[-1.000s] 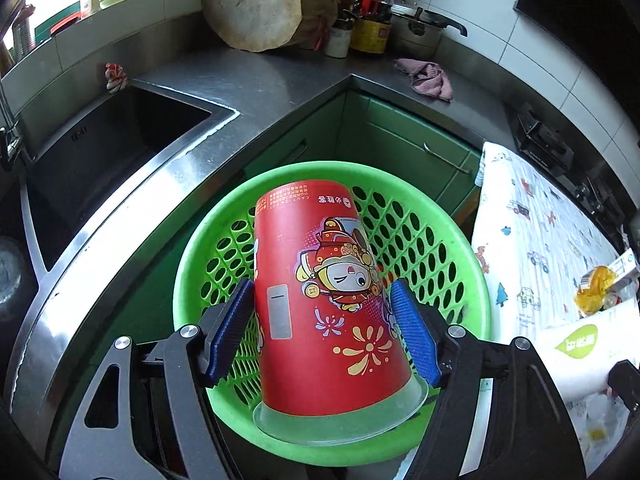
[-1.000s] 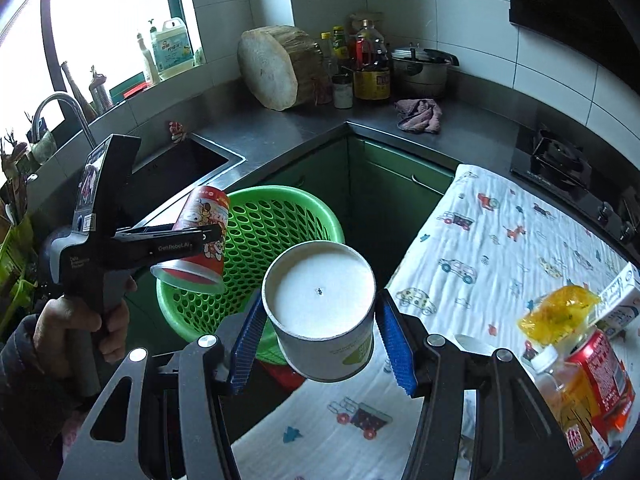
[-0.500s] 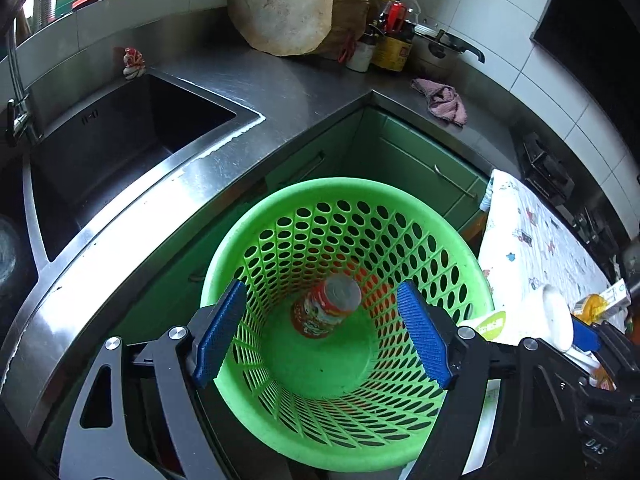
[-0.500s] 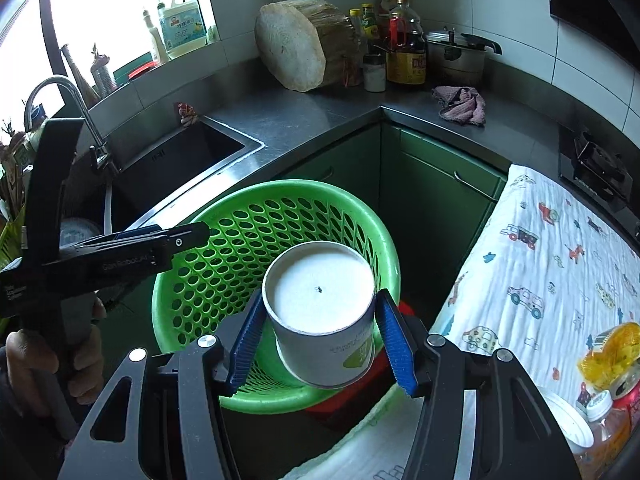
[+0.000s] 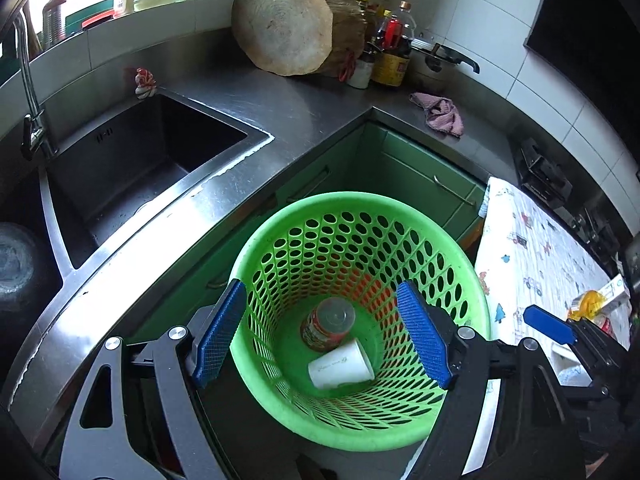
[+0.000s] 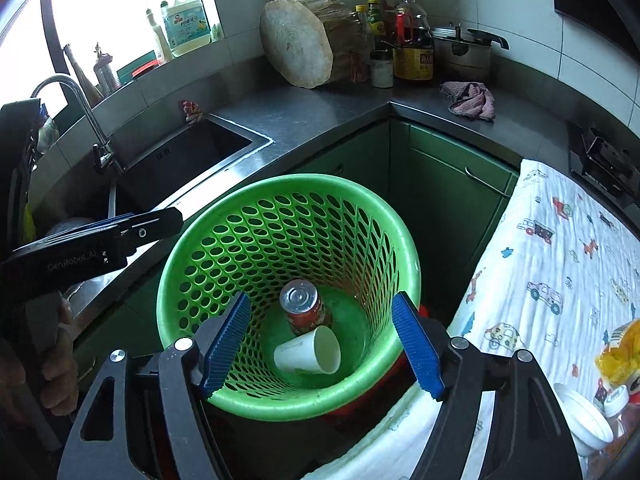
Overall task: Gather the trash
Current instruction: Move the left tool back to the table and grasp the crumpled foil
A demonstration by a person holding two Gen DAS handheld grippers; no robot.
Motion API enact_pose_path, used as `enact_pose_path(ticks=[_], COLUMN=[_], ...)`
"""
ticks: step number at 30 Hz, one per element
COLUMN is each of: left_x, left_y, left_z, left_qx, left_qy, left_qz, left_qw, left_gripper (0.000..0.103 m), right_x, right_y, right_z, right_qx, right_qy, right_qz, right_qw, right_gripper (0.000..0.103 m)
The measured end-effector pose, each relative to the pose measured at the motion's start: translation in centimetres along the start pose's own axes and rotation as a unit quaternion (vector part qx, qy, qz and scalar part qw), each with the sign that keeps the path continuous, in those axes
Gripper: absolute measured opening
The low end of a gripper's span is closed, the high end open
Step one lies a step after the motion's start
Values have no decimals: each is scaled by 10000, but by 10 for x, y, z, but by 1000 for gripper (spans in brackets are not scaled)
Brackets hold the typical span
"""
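Dropped a moment ago from the right tool (image 6: 322,344), now lying on its side at the bottom of the green basket (image 6: 188,280): the white paper cup (image 6: 308,350), mouth turned toward the right wrist view and touching the red cup (image 6: 304,308) that stands upside down just behind it. Right tool opening over the basket, nothing between the blue pads (image 6: 418,346). Left tool (image 5: 326,332) spread wide and empty too, held above the basket's near rim, its red cup released a second before and already settled. Two pieces of trash in, then, and both tools free. Still waiting on the patterned cloth (image 6: 560,264) to the right: a yellow wrapper (image 6: 620,352), a white lid (image 6: 584,416) and what looks like a bottle, partly cut off at the frame's edge. Probably next: a reach back there for another piece.
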State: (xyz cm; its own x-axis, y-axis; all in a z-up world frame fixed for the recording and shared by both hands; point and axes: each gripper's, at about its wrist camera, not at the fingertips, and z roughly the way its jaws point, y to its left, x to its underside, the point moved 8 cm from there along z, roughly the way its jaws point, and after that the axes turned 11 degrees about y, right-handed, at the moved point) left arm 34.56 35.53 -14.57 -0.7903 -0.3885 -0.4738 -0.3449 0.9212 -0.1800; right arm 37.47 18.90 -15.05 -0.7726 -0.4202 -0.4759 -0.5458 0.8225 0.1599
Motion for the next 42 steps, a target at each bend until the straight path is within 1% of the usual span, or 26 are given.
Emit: enact_pose_path(ticks=[4,9,14,17,24,28,32,35,37,42], left_x=[5,19,42,57,91,109,129,142,150,164], left_y=[-17,-47,-81,-105,-157,-186,-216,-238,-251,-278], left_z=[-10,-23,-32,-37,-45,-47,-48,-45,-43,-30], left_qx=[19,122,340,452,637,721,802,816,791,757], left_qy=[-97,-169,-142,-114,-32,-7,28,62,74,157], left_qz=[187,398,569,692,997,1193,1467,1740,1906,2223], left_qw=[9998,9990,9977,9965,9930,9902,9859,9813,9784,9719], left_gripper=[77,77,77,78,78,78,78,78,78,78], right_x=[22,60,110,143,217,252,278,293,299,312], right_y=[-18,-42,-68,-88,-146,-179,-210,-225,-231,-242], right_z=[-23,-58,-97,-118,-161,-179,-186,-185,-181,-169], right_qx=[169,383,792,1020,1341,1537,1633,1648,1540,1586], right_qy=[-46,-118,-166,-124,21,151,379,531,630,867], right_qz=[111,243,275,339,672,782,791,744,695,507], right_qw=[9998,9989,9963,9941,9887,9849,9827,9821,9836,9822], right_gripper=[72,73,75,75,76,76,76,76,76,76])
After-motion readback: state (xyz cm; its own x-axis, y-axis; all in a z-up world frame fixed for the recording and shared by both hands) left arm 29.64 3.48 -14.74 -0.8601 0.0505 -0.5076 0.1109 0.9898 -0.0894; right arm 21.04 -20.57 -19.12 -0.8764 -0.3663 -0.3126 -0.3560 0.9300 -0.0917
